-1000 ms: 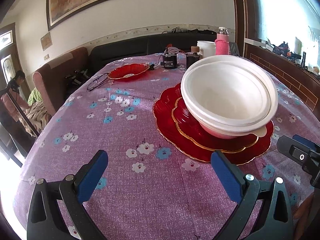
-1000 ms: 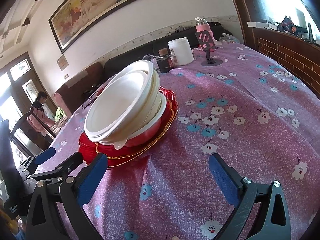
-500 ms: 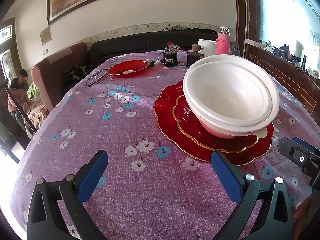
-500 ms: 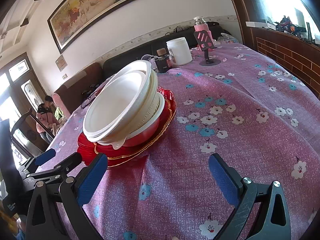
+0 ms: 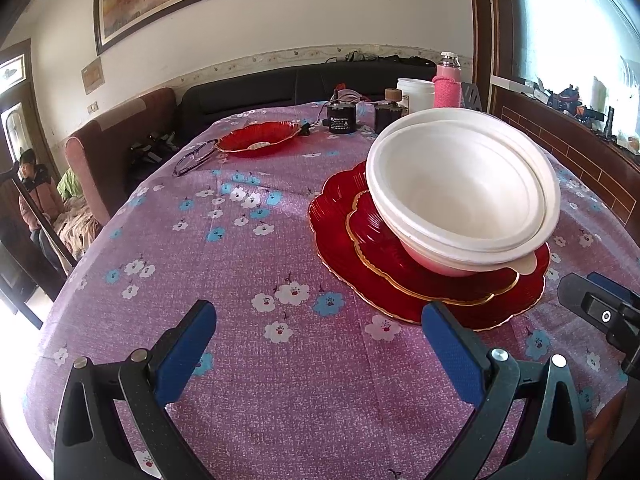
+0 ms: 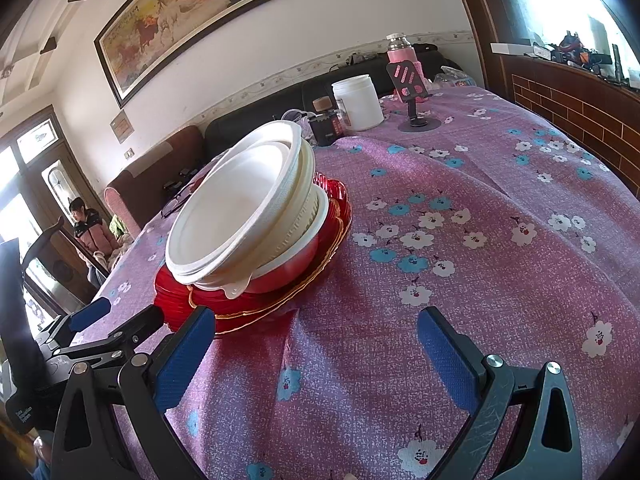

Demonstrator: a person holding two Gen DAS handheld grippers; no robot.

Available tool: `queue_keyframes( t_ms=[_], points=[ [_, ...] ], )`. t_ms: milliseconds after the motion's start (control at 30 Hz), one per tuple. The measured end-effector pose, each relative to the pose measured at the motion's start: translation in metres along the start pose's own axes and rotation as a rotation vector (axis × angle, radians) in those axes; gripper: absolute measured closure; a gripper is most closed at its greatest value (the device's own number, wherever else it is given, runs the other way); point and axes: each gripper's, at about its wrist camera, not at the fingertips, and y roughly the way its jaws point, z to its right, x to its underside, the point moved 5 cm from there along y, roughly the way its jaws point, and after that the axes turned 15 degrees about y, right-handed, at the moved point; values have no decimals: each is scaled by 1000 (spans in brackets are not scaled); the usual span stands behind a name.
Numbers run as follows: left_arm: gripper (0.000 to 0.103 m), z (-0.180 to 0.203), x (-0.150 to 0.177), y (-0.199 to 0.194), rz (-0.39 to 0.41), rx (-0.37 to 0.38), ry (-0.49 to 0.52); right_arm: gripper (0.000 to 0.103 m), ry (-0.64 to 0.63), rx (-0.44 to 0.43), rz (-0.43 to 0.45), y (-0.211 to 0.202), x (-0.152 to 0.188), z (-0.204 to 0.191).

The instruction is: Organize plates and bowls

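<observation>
A stack of white bowls (image 5: pixel 464 188) sits tilted on a red bowl, on two stacked red plates (image 5: pixel 340 236) with gold rims. The stack also shows in the right wrist view (image 6: pixel 240 216), with the plates (image 6: pixel 332 216) under it. A separate red plate (image 5: pixel 260 140) lies at the far side of the table. My left gripper (image 5: pixel 316 344) is open and empty, low over the cloth, left of and in front of the stack. My right gripper (image 6: pixel 312 344) is open and empty, right of and in front of the stack.
The table wears a purple flowered cloth (image 5: pixel 240 240). At the far end stand a white jar (image 6: pixel 358 102), a pink flask (image 6: pixel 400 50), a phone stand (image 6: pixel 412 96), dark jars (image 5: pixel 342 118) and eyeglasses (image 5: pixel 194 158). A person (image 5: pixel 34 196) sits off the left edge.
Both grippers have stayed open. The left view has shifted slightly, so the stack and the far red plate sit a little differently in frame. The person at left has moved.
</observation>
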Motion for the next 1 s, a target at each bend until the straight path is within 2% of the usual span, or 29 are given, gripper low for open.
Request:
queue_keyframes(
  t_ms=[1000],
  points=[
    [0,4,-1,-3,8,-31,26,1,-6,5,-9,2,0,0]
  ],
)
